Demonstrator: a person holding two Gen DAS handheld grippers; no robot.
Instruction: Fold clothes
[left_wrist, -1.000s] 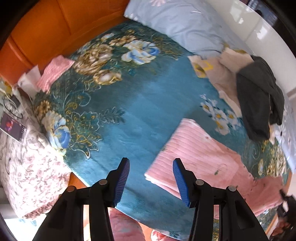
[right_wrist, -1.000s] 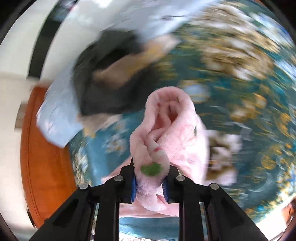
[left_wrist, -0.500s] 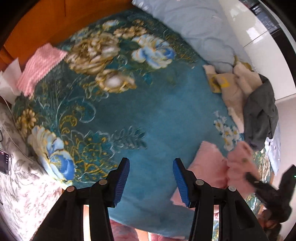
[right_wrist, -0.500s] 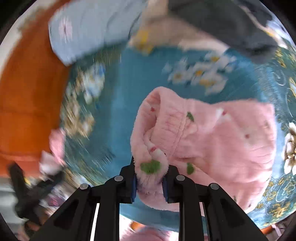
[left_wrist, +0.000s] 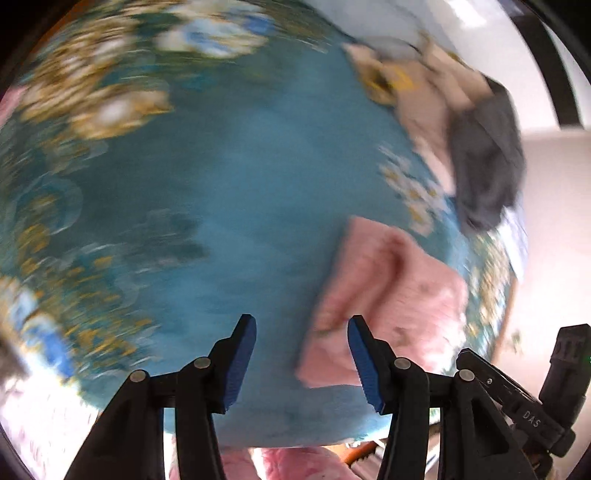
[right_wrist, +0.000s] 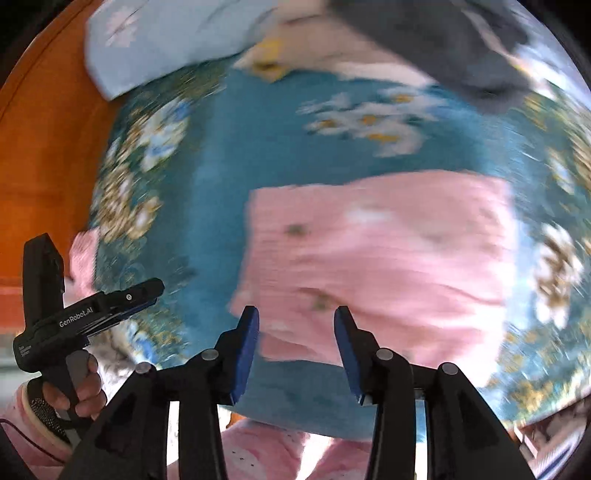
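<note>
Left wrist view: the left gripper (left_wrist: 301, 332), jaws opening and empty, hangs over the bed (left_wrist: 240, 206); the pink garment (left_wrist: 384, 291) lies just to its right.

Right wrist view: the right gripper (right_wrist: 295, 323), jaws opening, nothing between them, is directly above the garment's near edge; its long axis runs left to right.

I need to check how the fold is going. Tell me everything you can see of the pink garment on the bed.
The pink garment looks like soft, fluffy fleece with fine ribbing and small green and white specks. It lies folded in a rough rectangle on the teal floral blanket, with a raised crease across it in the left wrist view. The right gripper hangs above its near edge, jaws opening, nothing between the pads; no gripper holds it. Motion blur hides finer detail.
</note>
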